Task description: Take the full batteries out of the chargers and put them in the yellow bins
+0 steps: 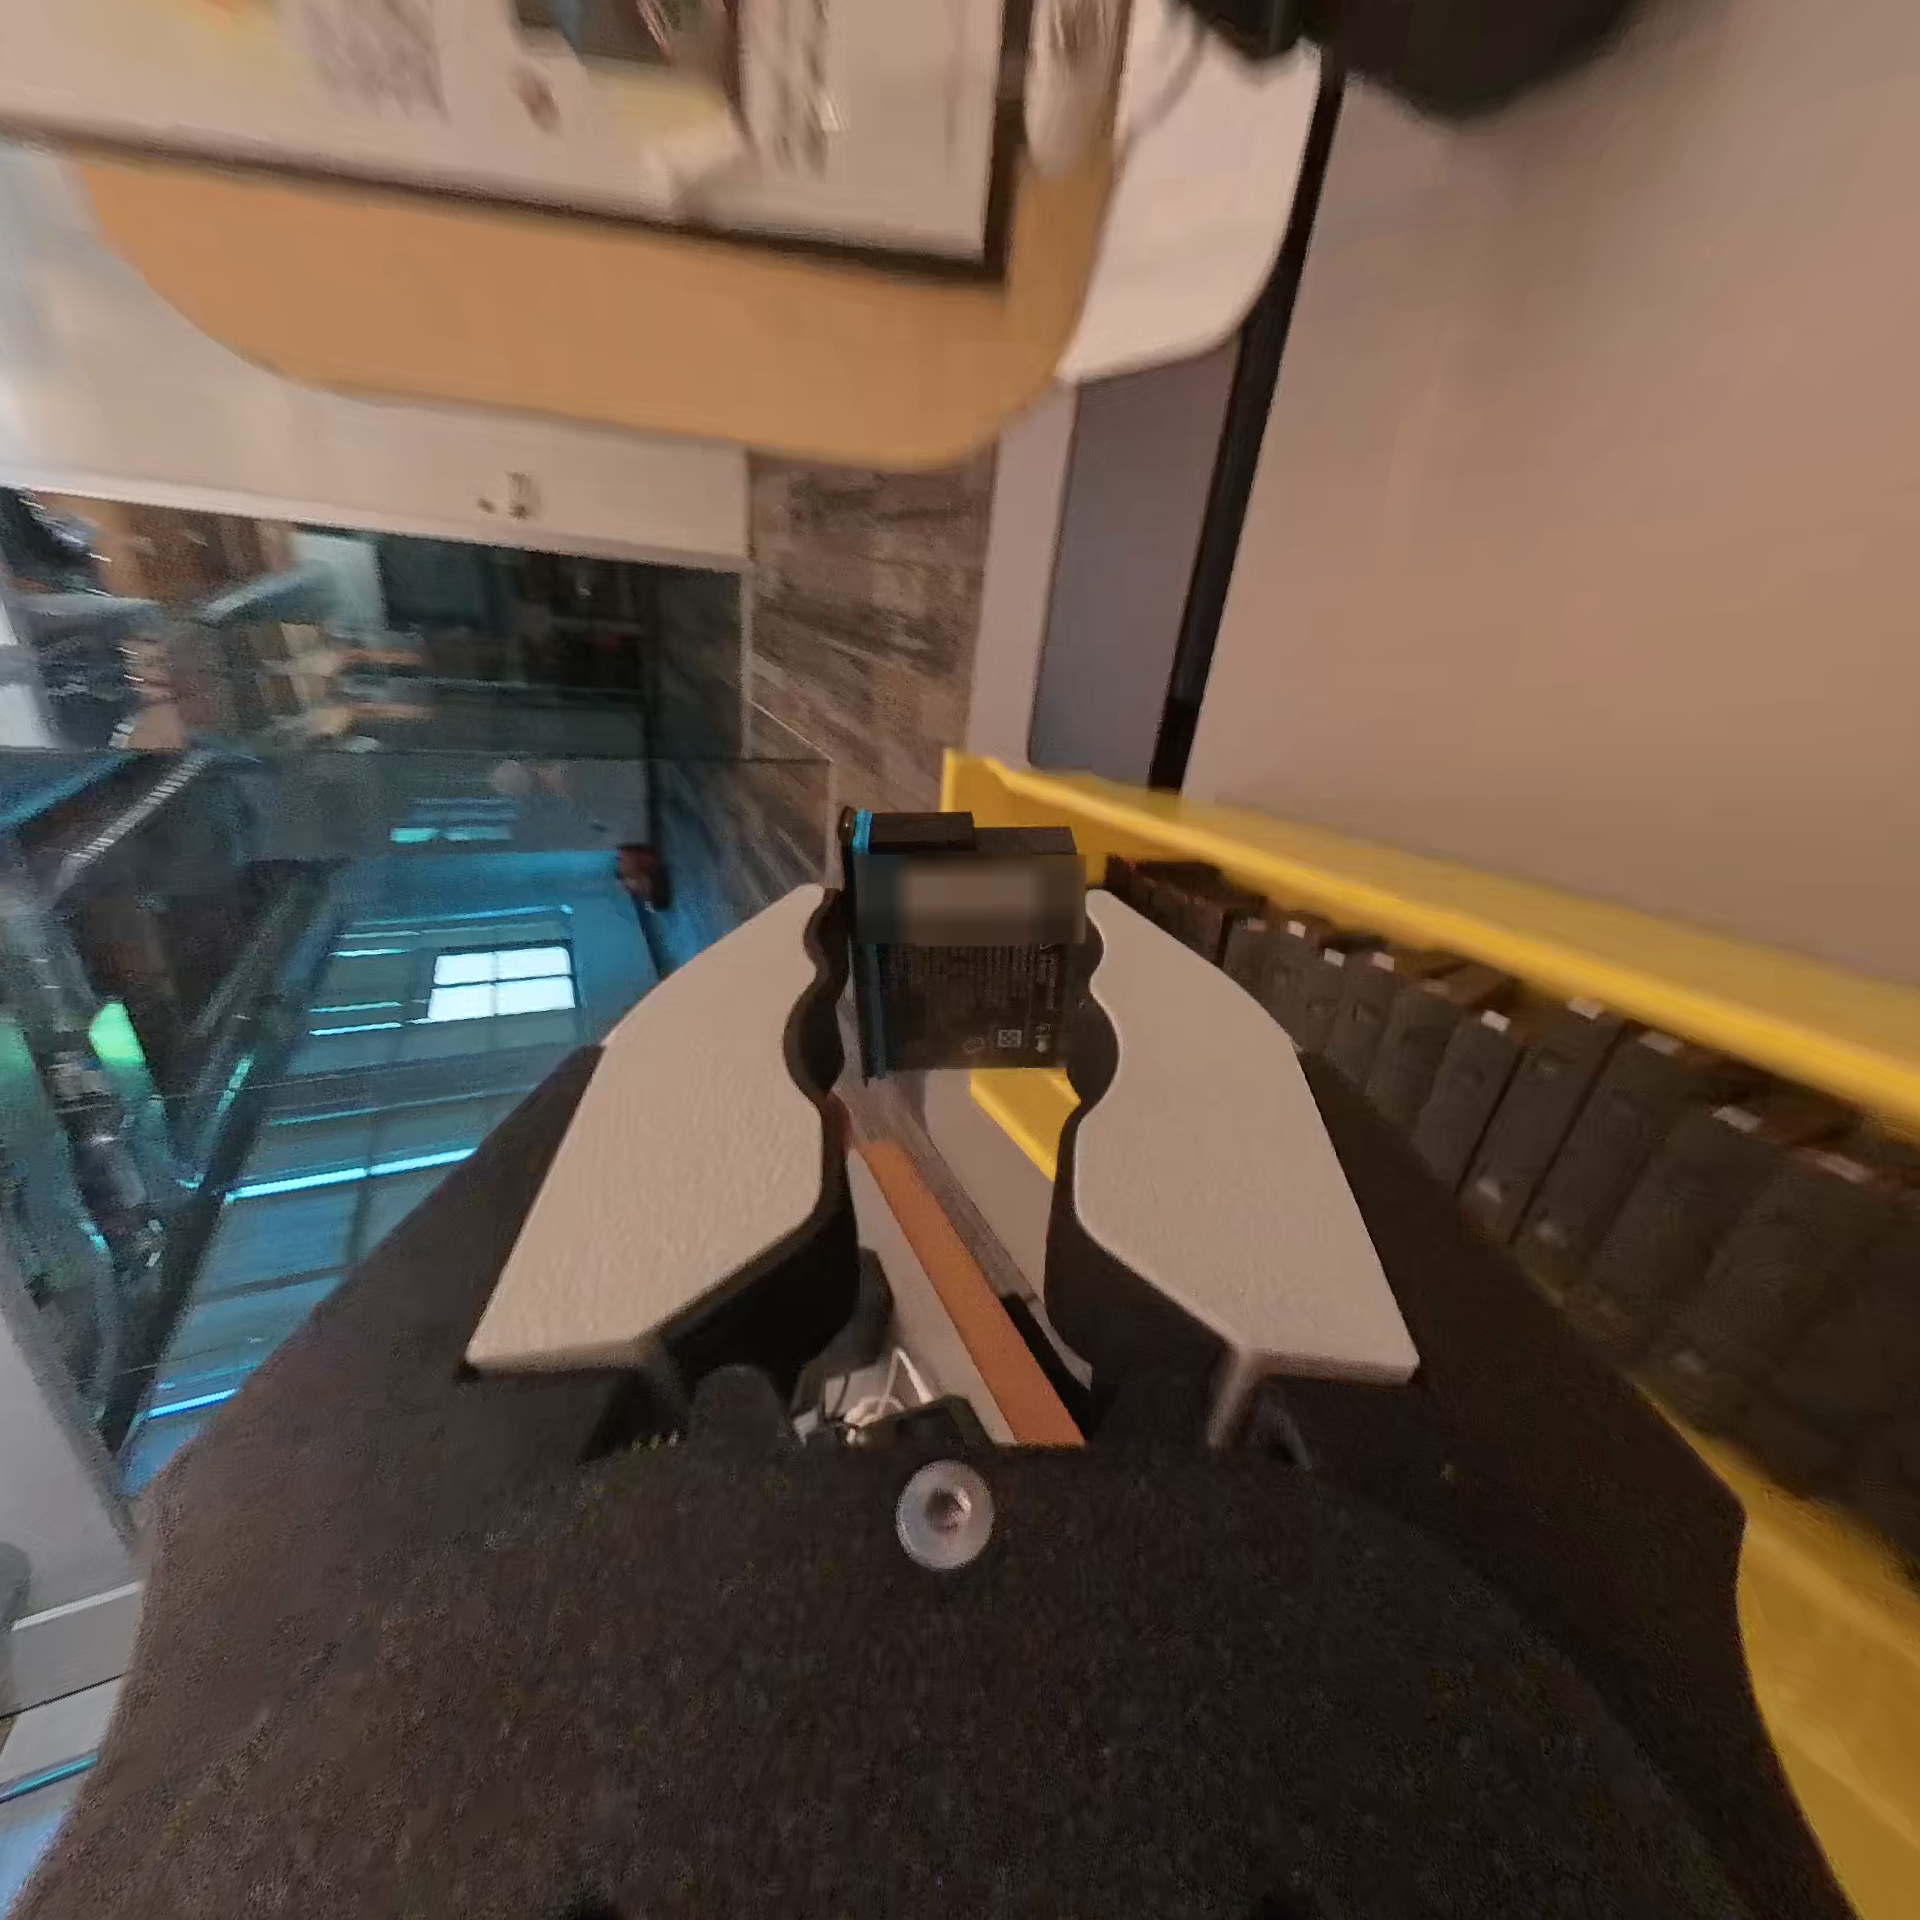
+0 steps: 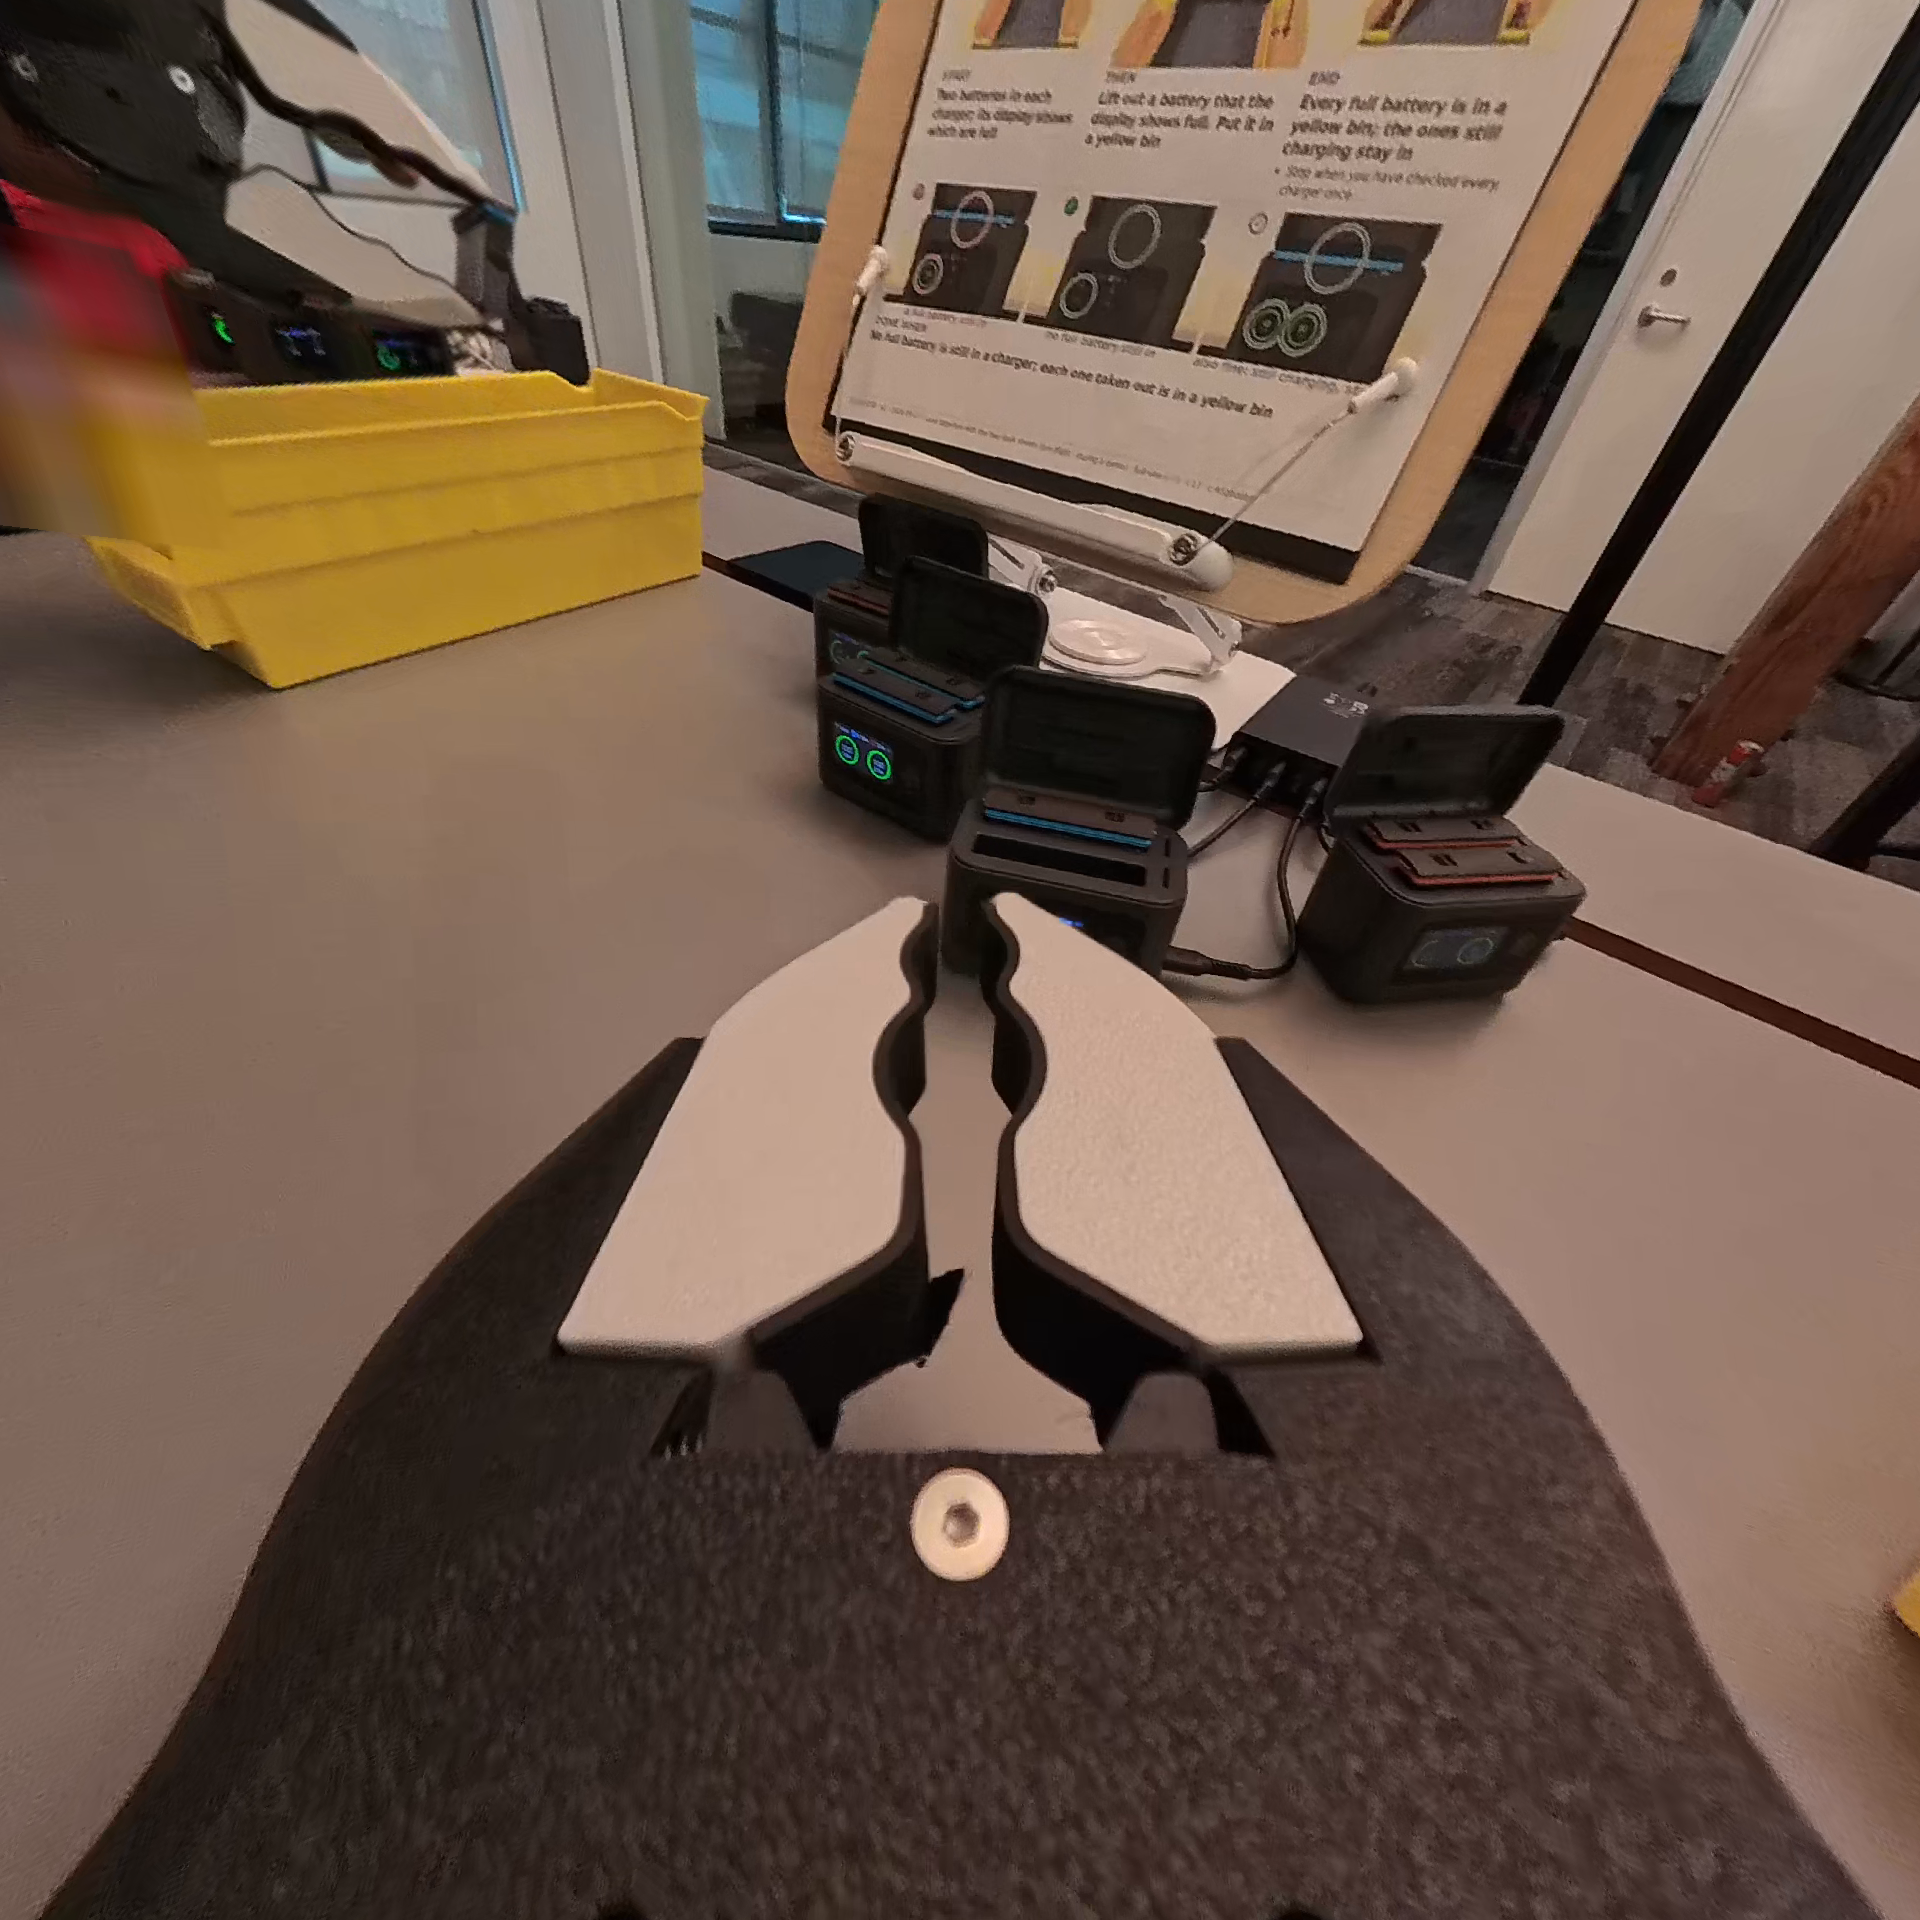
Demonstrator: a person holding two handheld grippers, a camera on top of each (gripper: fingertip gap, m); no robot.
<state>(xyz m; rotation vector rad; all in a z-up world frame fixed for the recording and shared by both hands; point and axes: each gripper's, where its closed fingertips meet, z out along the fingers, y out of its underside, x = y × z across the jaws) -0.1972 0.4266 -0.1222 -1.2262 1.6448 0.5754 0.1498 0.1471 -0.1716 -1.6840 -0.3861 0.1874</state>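
Left gripper (image 1: 961, 961) clamping a blue-edged battery (image 1: 966, 961) mid-frame beside the yellow bin (image 1: 1455, 894), right gripper (image 2: 961, 914) nearly closed, empty, chargers (image 2: 1065, 831) beyond.

Printed instruction sheet (image 2: 1195, 260) on a wood-rimmed board, 12 to 1 o'clock in right wrist view: black headings and text lines in three columns above photos with drawn circles, more lines along the bottom edge. Legible, not transcribed. Charger (image 2: 883, 748) at 12 o'clock: lit display with two green ring icons, characters too small to read. Black power hub (image 2: 1309, 717) at 1 o'clock: small white mark. Left wrist view: battery (image 1: 966, 977) at centre, label with fine print and compliance symbols, upper part mosaicked. Same sheet at 11 o'clock there, motion-blurred and unreadable.
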